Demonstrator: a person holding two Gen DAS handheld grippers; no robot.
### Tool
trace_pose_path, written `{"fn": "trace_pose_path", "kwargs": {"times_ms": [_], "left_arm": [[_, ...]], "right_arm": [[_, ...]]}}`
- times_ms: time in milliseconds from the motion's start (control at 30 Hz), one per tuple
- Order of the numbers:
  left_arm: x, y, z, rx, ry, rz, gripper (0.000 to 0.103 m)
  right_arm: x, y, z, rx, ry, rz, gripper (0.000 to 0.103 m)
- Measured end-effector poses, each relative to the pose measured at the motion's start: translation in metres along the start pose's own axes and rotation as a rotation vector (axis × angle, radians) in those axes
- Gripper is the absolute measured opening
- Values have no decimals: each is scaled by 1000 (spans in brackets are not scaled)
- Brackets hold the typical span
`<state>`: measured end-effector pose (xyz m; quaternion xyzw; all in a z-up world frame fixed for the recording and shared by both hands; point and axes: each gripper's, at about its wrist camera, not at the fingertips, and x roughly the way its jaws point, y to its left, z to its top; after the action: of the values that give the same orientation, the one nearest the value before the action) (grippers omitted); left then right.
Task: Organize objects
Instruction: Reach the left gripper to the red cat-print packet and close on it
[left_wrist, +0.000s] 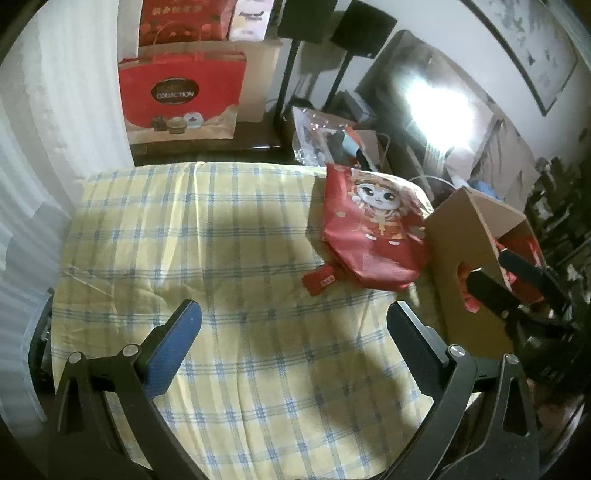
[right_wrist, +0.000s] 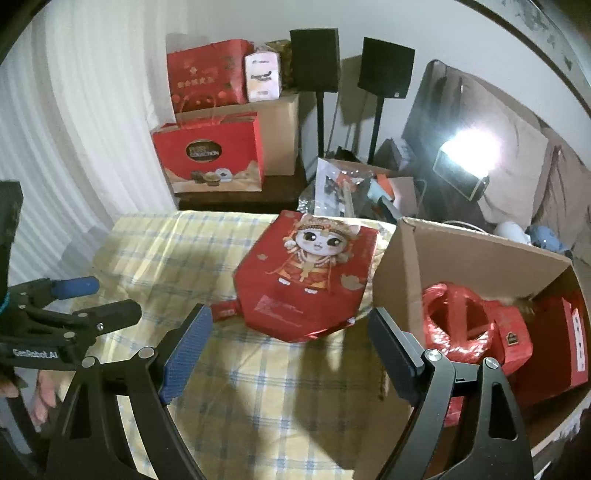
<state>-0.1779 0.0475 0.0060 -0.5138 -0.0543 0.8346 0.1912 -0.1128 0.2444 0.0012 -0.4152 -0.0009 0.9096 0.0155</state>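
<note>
Right tongs (right_wrist: 290, 339) agape; red pack (right_wrist: 306, 277) beside carton (right_wrist: 399, 258).

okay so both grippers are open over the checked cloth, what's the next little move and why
Probably ease the right gripper forward onto the red cartoon bag. It lies flat on the cloth just ahead of the open jaws, beside the cardboard box that already holds other red packages.
</note>
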Motion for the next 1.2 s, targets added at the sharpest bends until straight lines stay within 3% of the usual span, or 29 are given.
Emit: {"fn": "trace_pose_path", "kwargs": {"times_ms": [500,833,1200], "left_arm": [[26,13,9,-25,-27,8,100],[68,6,28,-49,27,-71,97],[119,-9,54,-85,109,-168,87]], "right_arm": [[37,12,-19,38,15,-35,87],[73,1,-35,133,77,-17,83],[88,-11,-54,344,72,57,81]]}}
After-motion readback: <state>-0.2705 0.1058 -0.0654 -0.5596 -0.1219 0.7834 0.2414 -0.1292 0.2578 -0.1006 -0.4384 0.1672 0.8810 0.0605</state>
